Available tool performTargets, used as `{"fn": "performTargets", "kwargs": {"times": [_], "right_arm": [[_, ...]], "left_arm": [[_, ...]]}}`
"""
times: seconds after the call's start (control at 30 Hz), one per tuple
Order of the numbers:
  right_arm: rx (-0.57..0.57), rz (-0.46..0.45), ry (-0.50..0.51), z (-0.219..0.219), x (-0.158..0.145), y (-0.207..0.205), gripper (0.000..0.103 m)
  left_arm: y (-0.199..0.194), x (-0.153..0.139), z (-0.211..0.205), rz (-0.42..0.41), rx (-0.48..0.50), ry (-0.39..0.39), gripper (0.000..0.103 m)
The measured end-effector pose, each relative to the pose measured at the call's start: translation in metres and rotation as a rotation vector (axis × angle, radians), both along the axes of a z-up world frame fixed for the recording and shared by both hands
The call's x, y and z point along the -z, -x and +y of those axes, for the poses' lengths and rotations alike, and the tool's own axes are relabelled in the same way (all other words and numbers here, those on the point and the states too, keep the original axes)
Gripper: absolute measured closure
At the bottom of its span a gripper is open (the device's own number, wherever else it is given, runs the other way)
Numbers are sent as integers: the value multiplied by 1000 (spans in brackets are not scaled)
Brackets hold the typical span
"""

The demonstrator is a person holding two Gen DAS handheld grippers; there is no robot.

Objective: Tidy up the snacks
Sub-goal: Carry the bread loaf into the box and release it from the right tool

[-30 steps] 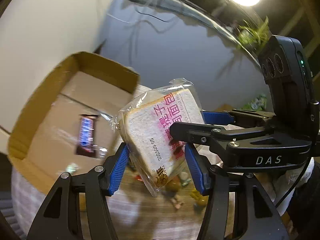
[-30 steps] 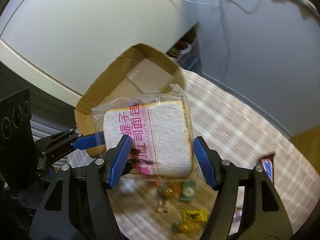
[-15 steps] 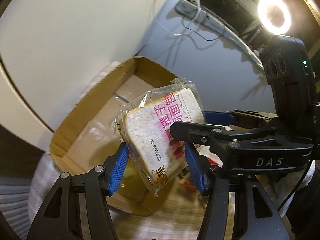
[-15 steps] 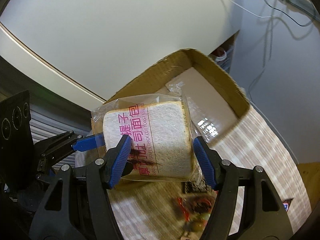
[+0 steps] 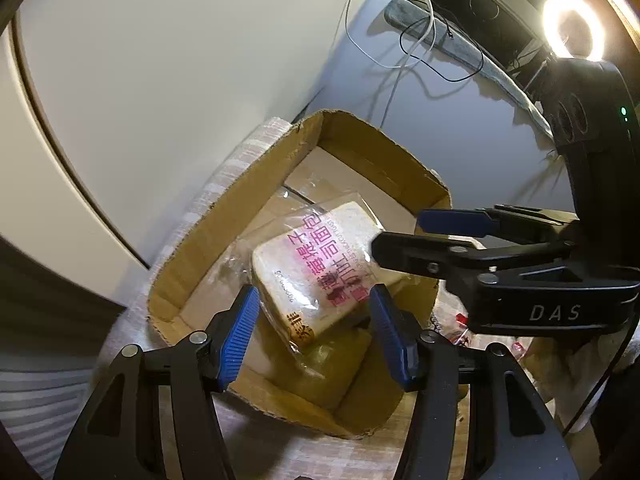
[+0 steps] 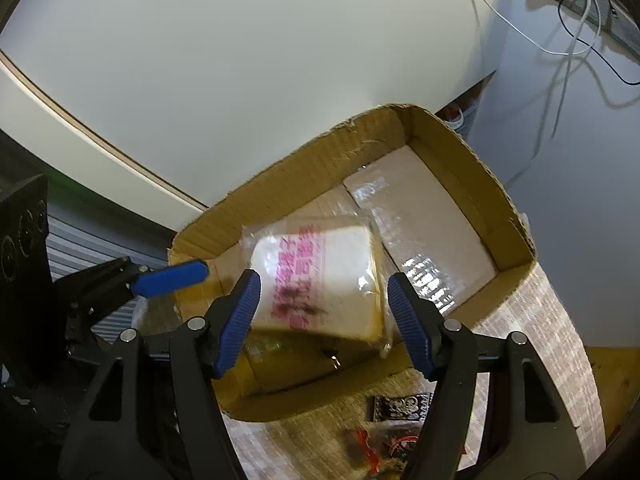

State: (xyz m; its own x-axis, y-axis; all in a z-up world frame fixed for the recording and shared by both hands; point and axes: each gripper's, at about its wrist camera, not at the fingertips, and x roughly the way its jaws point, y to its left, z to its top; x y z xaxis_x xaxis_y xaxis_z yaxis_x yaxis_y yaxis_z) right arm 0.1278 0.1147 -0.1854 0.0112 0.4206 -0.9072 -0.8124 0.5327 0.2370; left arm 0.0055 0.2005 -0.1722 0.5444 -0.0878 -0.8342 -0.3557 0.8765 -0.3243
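Bagged toast slice [image 5: 320, 276] seen over open cardboard box [image 5: 236, 208], low inside its walls; whether resting on floor or another packet cannot be told. Left gripper [image 5: 316, 336] and right gripper [image 6: 324, 320] both parted wide, pads apart from bag, nothing clamped. Bread judged delivered. Small wrapped snacks [image 6: 400, 404] left on tabletop [image 6: 552, 320] beside box, to be sorted.

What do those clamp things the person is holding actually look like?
Each is a black plastic two-finger gripper: the left gripper and right gripper have ribbed blue pads and silver pivot screws. The right one's body bears white "DAS" lettering and a green indicator light.
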Motion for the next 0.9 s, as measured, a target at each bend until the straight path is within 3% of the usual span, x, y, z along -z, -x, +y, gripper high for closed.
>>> {"fn": "performTargets", "kwargs": {"times": [0.37,0.63,0.9], "right_arm": [[94,-32,-25,-49,-16,-9,28],[161,-65,-29,-98,-27,-7,28],[270,-83,-11,-176,-30,3,28]], "left_arm": [[6,-19,-16,-39,55,-37,47],[8,-28,-56,-60,161,-40,47],[2,-23,-101,-49,285,-29,47]]}}
